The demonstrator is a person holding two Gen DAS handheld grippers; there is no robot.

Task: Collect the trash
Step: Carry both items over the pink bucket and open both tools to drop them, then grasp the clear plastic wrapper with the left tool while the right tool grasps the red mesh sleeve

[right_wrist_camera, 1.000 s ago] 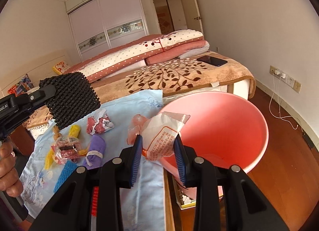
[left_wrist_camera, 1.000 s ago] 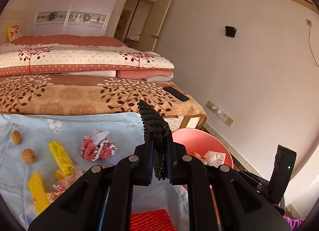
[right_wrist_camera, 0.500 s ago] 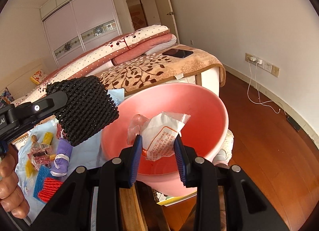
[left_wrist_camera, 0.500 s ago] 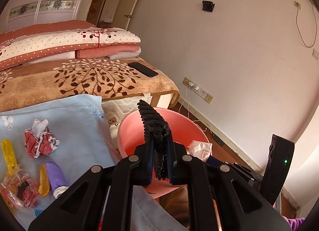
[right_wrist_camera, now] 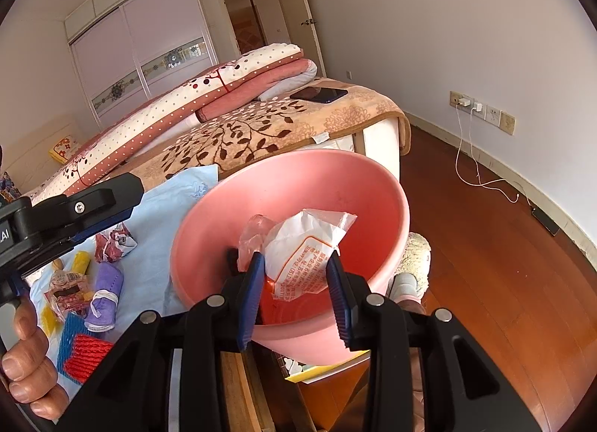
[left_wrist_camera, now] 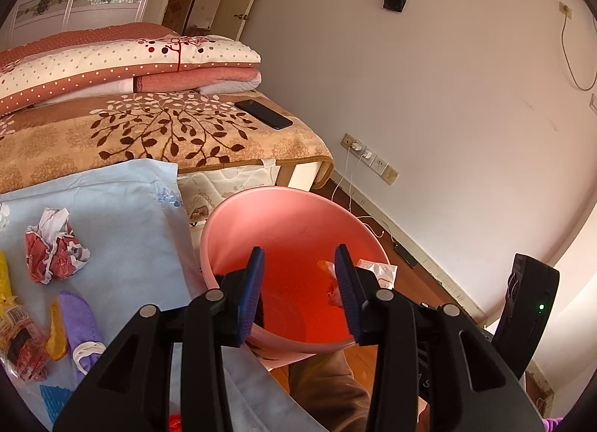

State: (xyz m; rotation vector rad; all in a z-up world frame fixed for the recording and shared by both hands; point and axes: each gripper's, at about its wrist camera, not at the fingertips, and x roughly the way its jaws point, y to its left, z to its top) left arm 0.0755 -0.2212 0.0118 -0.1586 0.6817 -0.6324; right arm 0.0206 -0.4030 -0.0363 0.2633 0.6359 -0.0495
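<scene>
While left gripper (left_wrist_camera: 298, 284) jaws, just opened, stand empty over pink basin (right_wrist_camera: 388, 185), right gripper (right_wrist_camera: 296, 288) clamps white wrapper (right_wrist_camera: 302, 245): part jaws fully above basin centre.

Left wrist view: close above pink basin (left_wrist_camera: 238, 223), angled down along own fingers (left_wrist_camera: 253, 282), facing bed (left_wrist_camera: 156, 133) and white wall. Right wrist view: equally close over basin (right_wrist_camera: 388, 185), angled down, facing bed (right_wrist_camera: 261, 130), wardrobe (right_wrist_camera: 149, 59), floor. Shared: basin, bed, blue cloth (left_wrist_camera: 123, 215) (right_wrist_camera: 175, 193), wall sockets (left_wrist_camera: 373, 161) (right_wrist_camera: 481, 111).
</scene>
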